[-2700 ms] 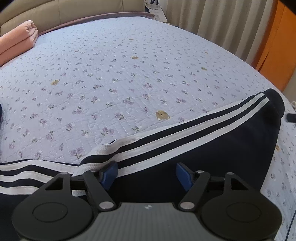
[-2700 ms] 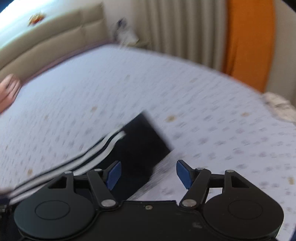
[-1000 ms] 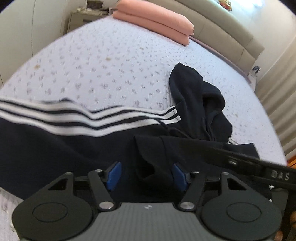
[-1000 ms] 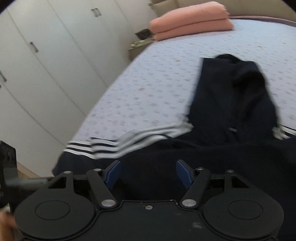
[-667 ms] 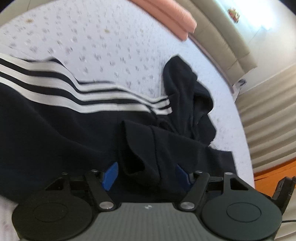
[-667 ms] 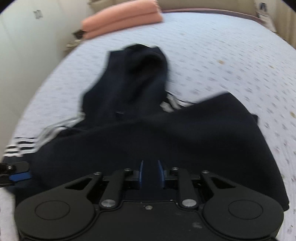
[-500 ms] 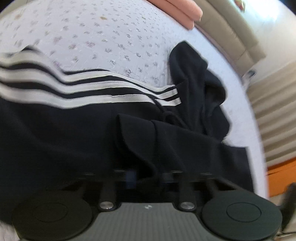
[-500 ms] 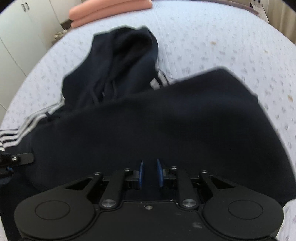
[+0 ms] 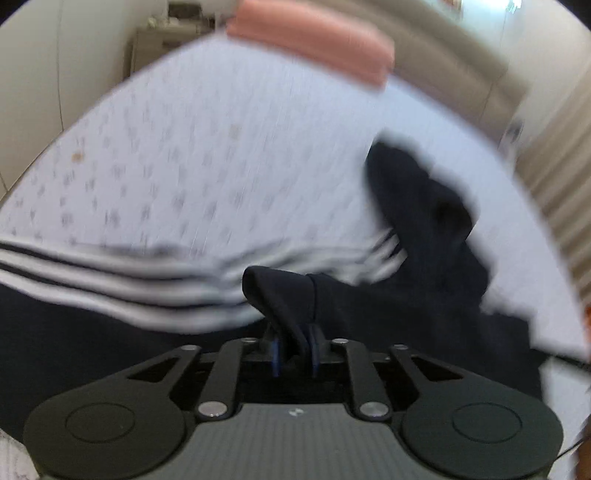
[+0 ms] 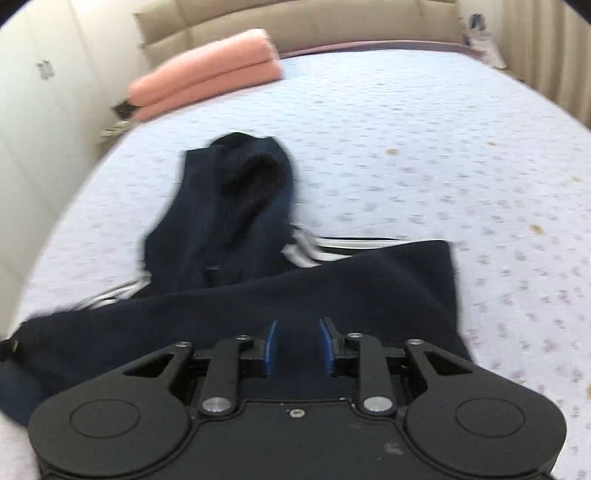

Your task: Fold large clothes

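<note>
A dark navy hoodie (image 9: pixel 424 306) with white sleeve stripes (image 9: pixel 110 280) lies on the bed, its hood (image 10: pixel 243 177) toward the headboard. My left gripper (image 9: pixel 293 349) is shut on a bunched fold of the hoodie's fabric (image 9: pixel 284 299). My right gripper (image 10: pixel 297 345) sits at the near edge of the hoodie's body (image 10: pixel 295 295), its blue pads (image 10: pixel 271 345) close together with dark fabric between them. The left wrist view is blurred by motion.
The bed (image 10: pixel 424 155) has a lilac floral quilt. Folded pink blankets (image 10: pixel 207 85) lie by the beige headboard (image 10: pixel 314 22). White wardrobe doors (image 10: pixel 40 96) stand at the left of the bed, curtains (image 9: pixel 554 177) at the right.
Both grippers went from open to shut on the hoodie. The left one now holds a lifted fold, and the view has swung toward the headboard. The right gripper's pads stand slightly wider than before.
</note>
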The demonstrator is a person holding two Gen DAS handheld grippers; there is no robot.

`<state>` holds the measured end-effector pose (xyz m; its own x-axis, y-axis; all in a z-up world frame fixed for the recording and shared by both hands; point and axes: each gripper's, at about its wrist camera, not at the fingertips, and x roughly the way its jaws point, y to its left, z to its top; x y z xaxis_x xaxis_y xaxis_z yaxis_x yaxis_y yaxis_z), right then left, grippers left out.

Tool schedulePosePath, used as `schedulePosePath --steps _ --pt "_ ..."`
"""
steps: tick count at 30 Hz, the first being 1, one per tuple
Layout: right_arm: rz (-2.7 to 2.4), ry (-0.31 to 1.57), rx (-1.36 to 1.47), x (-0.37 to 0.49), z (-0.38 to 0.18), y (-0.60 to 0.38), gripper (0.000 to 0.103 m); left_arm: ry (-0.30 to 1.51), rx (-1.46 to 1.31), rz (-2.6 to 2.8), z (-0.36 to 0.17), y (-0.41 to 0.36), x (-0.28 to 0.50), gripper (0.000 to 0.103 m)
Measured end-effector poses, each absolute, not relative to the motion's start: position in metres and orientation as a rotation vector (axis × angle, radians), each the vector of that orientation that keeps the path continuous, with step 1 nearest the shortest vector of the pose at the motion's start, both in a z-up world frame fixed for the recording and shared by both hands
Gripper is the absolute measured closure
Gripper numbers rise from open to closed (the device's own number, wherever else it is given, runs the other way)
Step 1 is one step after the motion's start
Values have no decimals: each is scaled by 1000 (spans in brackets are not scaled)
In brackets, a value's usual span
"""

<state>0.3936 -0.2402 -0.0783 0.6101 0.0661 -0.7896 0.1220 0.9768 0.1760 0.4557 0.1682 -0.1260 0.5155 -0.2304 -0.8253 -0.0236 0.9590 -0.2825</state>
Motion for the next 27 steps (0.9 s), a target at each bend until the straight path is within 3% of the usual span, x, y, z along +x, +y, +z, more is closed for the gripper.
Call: schedulePosePath --steps 2,6,11,15,19,21,27 --pt "-96 949 198 401 -98 -244 67 1040 -169 -62 -142 159 455 75" --pt "-89 1043 176 416 -141 -249 68 931 -223 28 -128 167 440 72" --pt "-57 982 116 405 -105 -240 68 837 -256 -15 -91 170 432 73" --pt "30 942 115 394 -85 -208 68 874 -304 -165 -99 149 438 74" --pt "127 986 39 387 -99 -153 68 1022 -338 -133 -149 137 449 88" --pt "113 1092 -11 390 -123 -135 68 1062 -382 -112 -171 140 450 92" --pt "81 1149 -52 396 -132 -125 68 966 -520 -77 -142 181 427 90"
